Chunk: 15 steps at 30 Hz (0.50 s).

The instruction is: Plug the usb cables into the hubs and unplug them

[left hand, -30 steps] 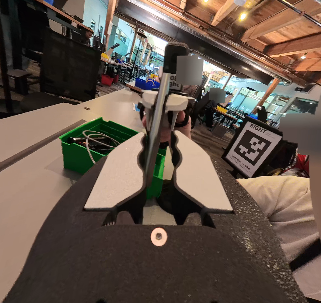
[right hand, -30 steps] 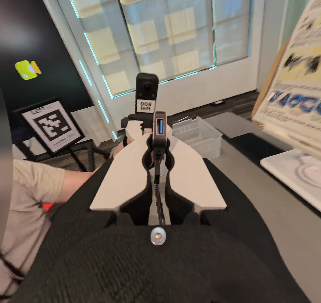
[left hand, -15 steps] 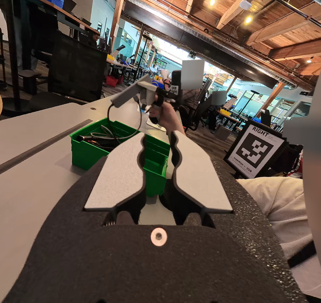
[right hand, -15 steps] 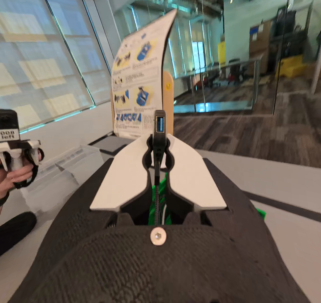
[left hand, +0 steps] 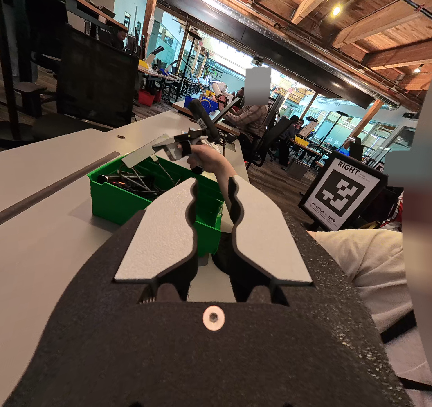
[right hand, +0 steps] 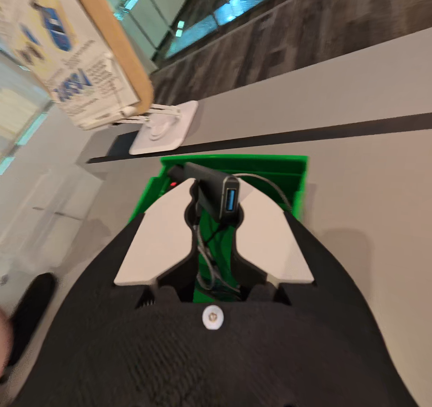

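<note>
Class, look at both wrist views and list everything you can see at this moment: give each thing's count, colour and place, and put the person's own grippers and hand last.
Bin: one, green, on the grey table, holding cables.
USB hub: one, dark grey with a blue port, between the right gripper's fingers, over the bin.
Braided cable: one, grey, running from the hub toward the bin.
Table: one, grey with a dark strip.
Marker sign: one, black and white, right of the table.
Poster stand: one, white base, beyond the bin.
Left gripper: open, empty.
Right gripper: partly open around the hub.
Hand: one, holding the right gripper.
</note>
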Each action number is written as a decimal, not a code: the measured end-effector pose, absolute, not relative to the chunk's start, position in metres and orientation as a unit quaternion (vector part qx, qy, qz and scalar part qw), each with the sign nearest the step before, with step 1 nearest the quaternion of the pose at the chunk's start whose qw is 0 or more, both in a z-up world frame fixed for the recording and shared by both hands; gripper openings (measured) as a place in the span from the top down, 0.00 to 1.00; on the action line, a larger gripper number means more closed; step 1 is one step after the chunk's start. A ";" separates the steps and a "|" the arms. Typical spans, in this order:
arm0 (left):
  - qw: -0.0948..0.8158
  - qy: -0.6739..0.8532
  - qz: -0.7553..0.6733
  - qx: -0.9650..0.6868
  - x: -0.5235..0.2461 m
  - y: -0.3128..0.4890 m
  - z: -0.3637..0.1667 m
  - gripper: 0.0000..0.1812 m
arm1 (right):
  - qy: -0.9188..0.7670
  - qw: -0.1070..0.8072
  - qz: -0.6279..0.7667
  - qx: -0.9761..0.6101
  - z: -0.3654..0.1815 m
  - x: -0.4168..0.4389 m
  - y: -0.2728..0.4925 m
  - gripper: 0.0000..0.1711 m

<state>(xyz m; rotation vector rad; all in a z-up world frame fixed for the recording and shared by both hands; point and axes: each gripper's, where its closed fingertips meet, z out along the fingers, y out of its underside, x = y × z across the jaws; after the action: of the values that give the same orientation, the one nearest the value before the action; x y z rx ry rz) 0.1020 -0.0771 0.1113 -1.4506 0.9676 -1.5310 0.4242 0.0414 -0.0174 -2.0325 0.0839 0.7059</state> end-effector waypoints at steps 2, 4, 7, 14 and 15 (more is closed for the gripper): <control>0.399 0.384 -0.603 -0.574 0.099 -0.078 0.113 0.87 | 0.029 0.492 0.210 -0.845 -0.017 0.443 0.042 0.76; 0.403 0.386 -0.599 -0.574 0.094 -0.078 0.116 0.87 | 0.031 0.533 0.117 -0.838 -0.003 0.465 0.041 0.68; 0.419 0.382 -0.592 -0.573 0.080 -0.076 0.125 0.87 | 0.030 0.572 0.032 -0.819 0.022 0.485 0.031 0.68; 0.471 0.346 -0.514 -0.628 0.013 -0.061 0.140 0.87 | 0.004 0.480 0.016 -0.877 -0.002 0.491 0.004 0.71; 0.484 0.328 -0.469 -0.662 -0.006 -0.053 0.136 0.87 | -0.007 0.446 0.025 -0.895 -0.014 0.487 -0.001 0.71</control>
<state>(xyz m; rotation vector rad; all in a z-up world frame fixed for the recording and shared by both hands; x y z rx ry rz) -0.0056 -0.0531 0.1358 -1.6121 0.7993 -1.1427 0.4873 -0.0012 -0.0136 -2.2156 -0.0185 0.0610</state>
